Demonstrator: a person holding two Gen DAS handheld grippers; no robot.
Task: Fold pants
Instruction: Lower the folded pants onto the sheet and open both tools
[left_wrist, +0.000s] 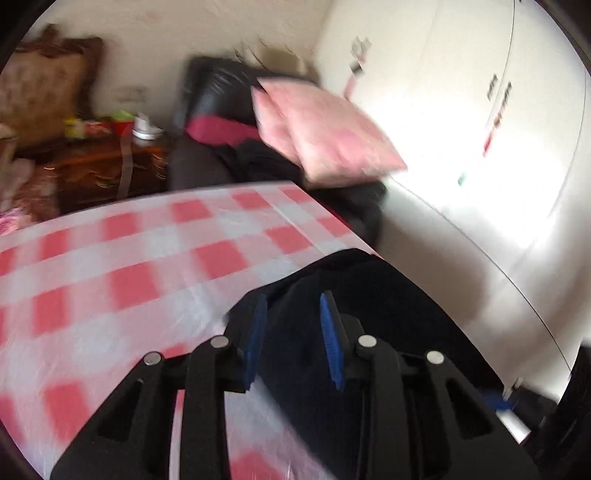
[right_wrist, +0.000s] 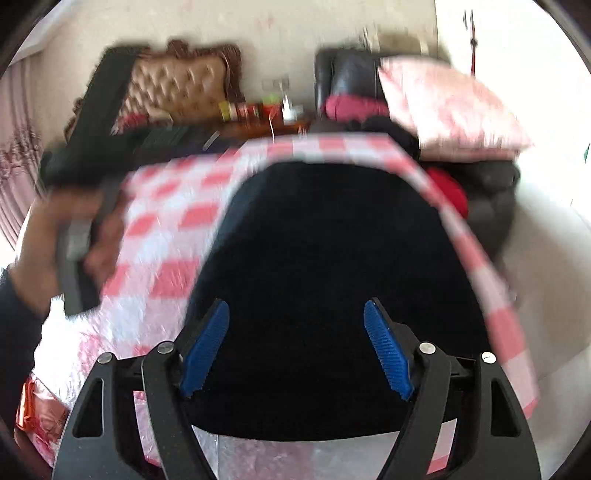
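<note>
The dark navy pants lie folded in a compact block on the right side of the red-and-white checked tablecloth. My right gripper is open and empty, its blue pads wide apart just above the pants' near part. My left gripper is open with a narrower gap, over the left edge of the pants near the table's right edge. In the right wrist view the left gripper is raised in a hand at the far left, away from the pants. Both views are motion-blurred.
A black leather chair with a pink cushion and dark clothes stands behind the table. A wooden nightstand with small items and a tufted headboard are at the back left. A white wardrobe stands to the right.
</note>
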